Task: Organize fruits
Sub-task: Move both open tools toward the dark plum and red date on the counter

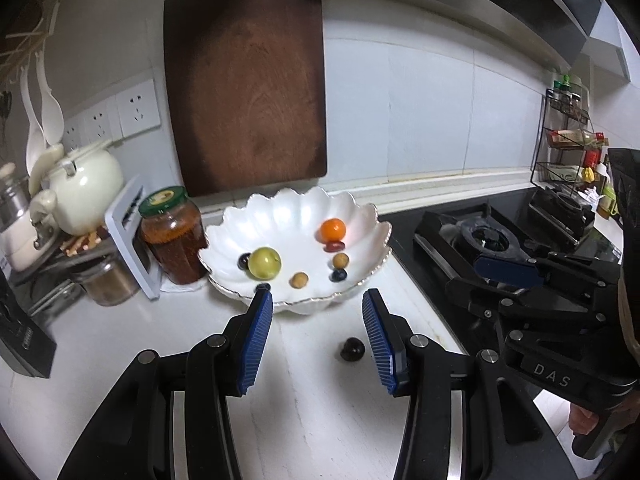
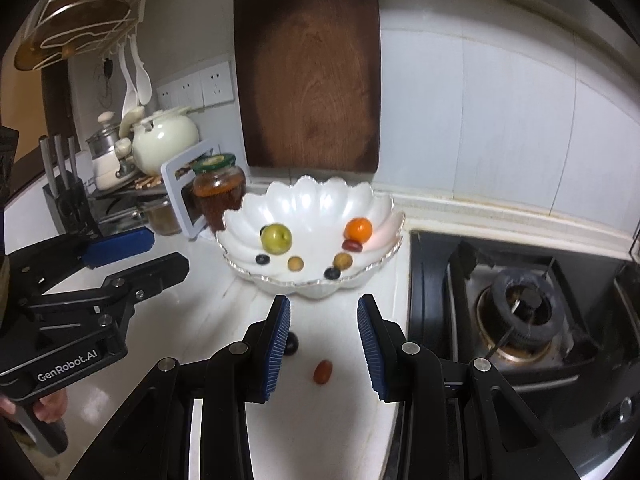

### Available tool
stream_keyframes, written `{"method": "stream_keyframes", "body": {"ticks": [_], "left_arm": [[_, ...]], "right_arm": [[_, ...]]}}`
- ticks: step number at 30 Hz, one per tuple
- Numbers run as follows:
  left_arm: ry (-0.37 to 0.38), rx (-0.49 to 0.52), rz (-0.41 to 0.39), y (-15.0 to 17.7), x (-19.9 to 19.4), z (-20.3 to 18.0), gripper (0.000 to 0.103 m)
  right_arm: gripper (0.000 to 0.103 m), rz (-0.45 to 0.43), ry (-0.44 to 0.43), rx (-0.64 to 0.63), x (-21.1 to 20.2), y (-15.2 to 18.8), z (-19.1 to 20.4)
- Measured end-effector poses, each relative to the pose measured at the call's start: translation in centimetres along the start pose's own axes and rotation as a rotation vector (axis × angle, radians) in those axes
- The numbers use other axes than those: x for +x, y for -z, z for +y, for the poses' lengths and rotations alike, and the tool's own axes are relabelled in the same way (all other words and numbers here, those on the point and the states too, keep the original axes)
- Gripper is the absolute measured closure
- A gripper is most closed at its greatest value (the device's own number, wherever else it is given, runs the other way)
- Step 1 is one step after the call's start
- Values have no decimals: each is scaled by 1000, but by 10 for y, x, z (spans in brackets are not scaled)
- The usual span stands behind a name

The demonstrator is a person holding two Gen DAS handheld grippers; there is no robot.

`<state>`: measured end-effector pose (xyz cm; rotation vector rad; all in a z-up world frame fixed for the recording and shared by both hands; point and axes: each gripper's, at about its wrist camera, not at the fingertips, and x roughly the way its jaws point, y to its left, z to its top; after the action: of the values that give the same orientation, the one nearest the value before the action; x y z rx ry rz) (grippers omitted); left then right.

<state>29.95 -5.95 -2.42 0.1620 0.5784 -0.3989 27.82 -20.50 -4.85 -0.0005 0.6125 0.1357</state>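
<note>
A white scalloped bowl (image 1: 360, 216) (image 2: 384, 204) stands on the white counter and holds several fruits: a green apple (image 1: 264, 263) (image 2: 276, 239), an orange (image 1: 333, 229) (image 2: 358, 229), a red date (image 1: 334, 246), small tan fruits and dark berries. A dark grape (image 1: 352, 349) (image 2: 291, 345) lies on the counter in front of the bowl, just inside my left gripper's right finger. A red cherry tomato (image 2: 322, 372) lies on the counter between my right gripper's fingers. My left gripper (image 1: 318, 300) is open and empty. My right gripper (image 2: 323, 307) is open and empty.
A jar with a green lid (image 1: 172, 236) (image 2: 218, 192) and a white frame stand left of the bowl. A wooden cutting board (image 1: 244, 84) leans on the wall behind. A gas stove (image 2: 520, 308) lies to the right. A teapot and knife block stand at the left.
</note>
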Motion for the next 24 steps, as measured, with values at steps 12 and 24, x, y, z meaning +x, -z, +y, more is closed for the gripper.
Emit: {"method": "stream_keyframes", "body": {"ticks": [12, 24], "left_arm": [[37, 52, 47, 25, 28, -3, 55], [123, 150, 76, 45, 61, -12, 55]], "right_arm": [[67, 59, -4, 55, 20, 24, -4], [67, 106, -25, 95, 46, 40, -5]]}}
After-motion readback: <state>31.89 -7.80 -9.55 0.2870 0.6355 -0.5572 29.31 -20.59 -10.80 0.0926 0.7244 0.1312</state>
